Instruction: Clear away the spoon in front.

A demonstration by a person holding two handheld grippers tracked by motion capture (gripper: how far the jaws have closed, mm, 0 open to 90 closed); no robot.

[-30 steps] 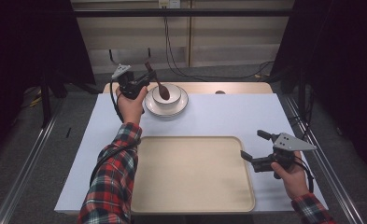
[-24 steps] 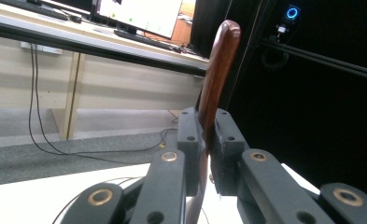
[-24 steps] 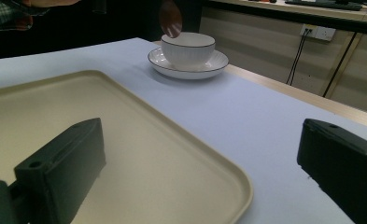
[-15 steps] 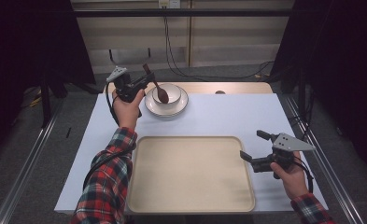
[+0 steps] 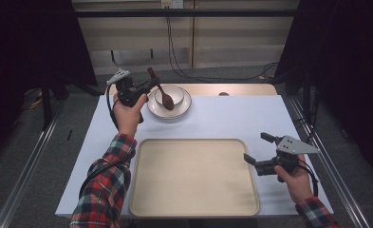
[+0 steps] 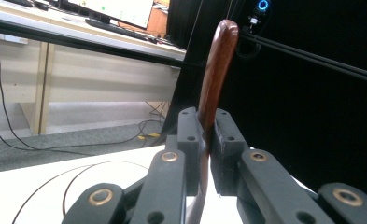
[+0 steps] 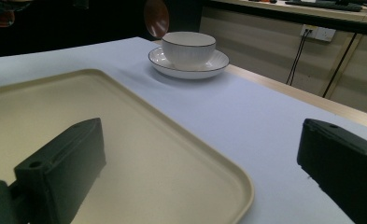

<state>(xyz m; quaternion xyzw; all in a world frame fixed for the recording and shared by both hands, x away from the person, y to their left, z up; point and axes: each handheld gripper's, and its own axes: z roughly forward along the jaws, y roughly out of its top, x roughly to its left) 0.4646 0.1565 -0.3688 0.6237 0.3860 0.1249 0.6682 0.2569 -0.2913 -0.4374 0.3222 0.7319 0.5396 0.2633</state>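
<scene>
White table, one tray, one bowl, one spoon

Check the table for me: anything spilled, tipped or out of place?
Nothing stands out. The bowl sits upright on its plate, the tray lies flat, and no spill shows. The left gripper holds the wooden spoon above the bowl; the right gripper is open beside the tray.

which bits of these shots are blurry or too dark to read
High view: evenly lit table, room edges black. Left gripper view: the jaws and the spoon handle clamped between them look soft, the right half is black. Right gripper view: the near jaws are blurred, the bowl and saucer are sharper, and the tray shows a soft sheen.
</scene>
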